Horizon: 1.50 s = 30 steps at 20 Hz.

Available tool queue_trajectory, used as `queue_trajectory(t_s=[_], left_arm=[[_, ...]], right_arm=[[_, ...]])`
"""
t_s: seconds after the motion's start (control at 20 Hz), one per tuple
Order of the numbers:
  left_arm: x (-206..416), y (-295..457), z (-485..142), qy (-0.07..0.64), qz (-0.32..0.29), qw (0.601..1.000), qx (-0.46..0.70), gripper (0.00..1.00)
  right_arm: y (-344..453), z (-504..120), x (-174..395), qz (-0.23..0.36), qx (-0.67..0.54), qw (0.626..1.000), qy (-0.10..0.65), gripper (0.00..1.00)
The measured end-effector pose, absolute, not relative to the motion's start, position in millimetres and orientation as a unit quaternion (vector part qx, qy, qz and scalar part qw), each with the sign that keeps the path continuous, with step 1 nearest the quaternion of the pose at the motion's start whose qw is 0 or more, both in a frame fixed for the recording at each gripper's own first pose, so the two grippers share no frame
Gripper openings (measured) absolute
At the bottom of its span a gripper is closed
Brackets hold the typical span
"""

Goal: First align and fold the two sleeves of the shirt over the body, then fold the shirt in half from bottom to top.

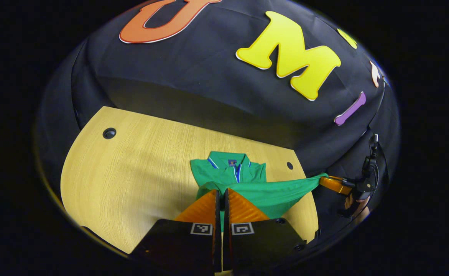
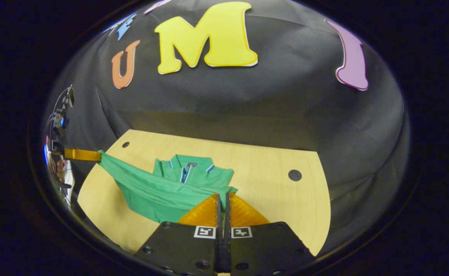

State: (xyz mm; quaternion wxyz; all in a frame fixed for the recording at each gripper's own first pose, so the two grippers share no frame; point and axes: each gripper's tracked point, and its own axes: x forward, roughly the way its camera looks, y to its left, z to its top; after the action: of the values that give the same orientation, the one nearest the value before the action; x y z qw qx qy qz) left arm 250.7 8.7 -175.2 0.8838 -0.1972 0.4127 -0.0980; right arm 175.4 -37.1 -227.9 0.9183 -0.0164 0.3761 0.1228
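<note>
A pale wooden table (image 1: pixel 132 172) carries the green shirt (image 1: pixel 232 170), collar toward the wall, its bottom hem lifted and stretched taut. The left gripper (image 1: pixel 221 193) pinches one hem corner between closed jaws; the right gripper (image 2: pixel 222 197) apparently does likewise, though cloth there is barely visible.

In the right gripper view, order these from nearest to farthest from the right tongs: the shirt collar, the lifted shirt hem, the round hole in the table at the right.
1. Lifted shirt hem: clamped in the right tongs.
2. Shirt collar: beyond the hem, slightly left.
3. Round hole: off to the right in the table.
</note>
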Motion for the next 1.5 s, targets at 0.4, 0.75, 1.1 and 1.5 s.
queue_trajectory(t_s=[0.4,0.75,1.1,1.5], left_arm=[[343.4,18.7,-198.5,0.368,-0.081,0.912,-0.163,0.04],[394.8,16.9,-251.4,0.356,-0.066,0.925,-0.115,0.04],[412.4,25.2,-307.0,0.368,-0.031,0.922,-0.116,0.04],[407.6,31.2,-348.5,0.401,-0.001,0.908,-0.119,0.08]], right_arm=[[-28.9,-258.7,272.3,0.111,-0.012,0.925,0.363,0.00],[-23.1,-318.5,319.2,0.109,-0.015,0.921,0.373,0.00],[-18.6,-361.4,347.5,0.101,-0.012,0.920,0.380,0.00],[-8.1,-396.8,351.5,0.105,-0.050,0.910,0.397,0.16]])
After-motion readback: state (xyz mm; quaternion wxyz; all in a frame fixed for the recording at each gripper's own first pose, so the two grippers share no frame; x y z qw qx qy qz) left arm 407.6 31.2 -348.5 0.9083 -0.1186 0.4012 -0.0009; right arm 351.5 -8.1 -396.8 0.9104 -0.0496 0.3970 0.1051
